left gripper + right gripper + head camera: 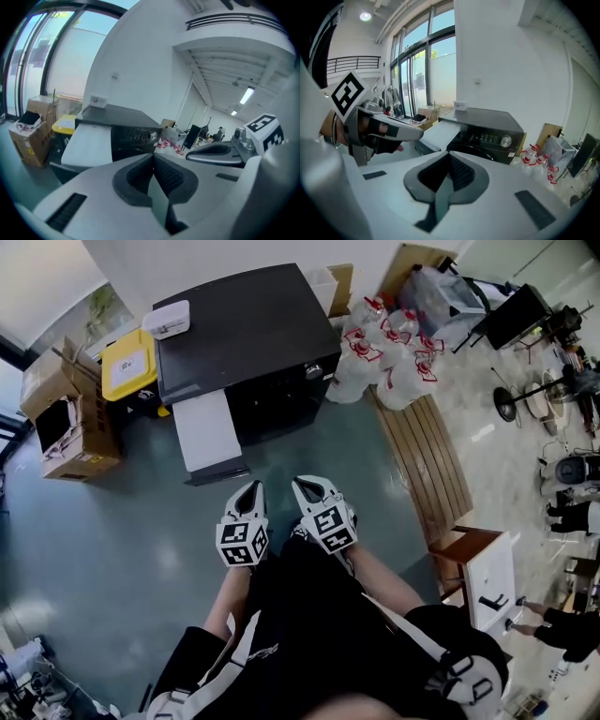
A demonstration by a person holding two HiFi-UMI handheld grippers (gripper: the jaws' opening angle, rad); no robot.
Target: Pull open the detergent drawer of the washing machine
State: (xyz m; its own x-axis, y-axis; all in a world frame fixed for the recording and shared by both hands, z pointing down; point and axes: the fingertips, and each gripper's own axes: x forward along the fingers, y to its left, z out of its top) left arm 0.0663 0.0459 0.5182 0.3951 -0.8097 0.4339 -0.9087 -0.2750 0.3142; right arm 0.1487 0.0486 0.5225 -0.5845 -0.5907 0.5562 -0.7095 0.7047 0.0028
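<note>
Most of the head view is grey-green floor (pixel 112 531), running from the lower left up to the centre. One dark washing machine (pixel 248 334) stands on it in the upper middle of the frame, its flat top toward the camera. To its right a slatted wooden bench (pixel 427 465) slants down the right-centre. Two cardboard boxes (pixel 66 413) sit at the left edge, and a cluster of clear water jugs (pixel 389 357) with red labels crowds the upper right, just beside the machine. The detergent drawer (pixel 206 432) – a long pale panel – stands pulled out from the machine's front left, reaching down toward the middle of the frame. A yellow-lidded bin (pixel 128 362) is wedged between the boxes and the machine.

Below the drawer, near the centre, the left gripper (pixel 251 489) and the right gripper (pixel 306 487) hang side by side, well apart from the drawer and touching nothing. In the left gripper view its jaws are pressed together with nothing between them – the right gripper view shows the same.

A small white box (pixel 171 320) lies on the machine's top, upper left corner. A silver knob (pixel 313 371) marks the machine's front, at its right end.
</note>
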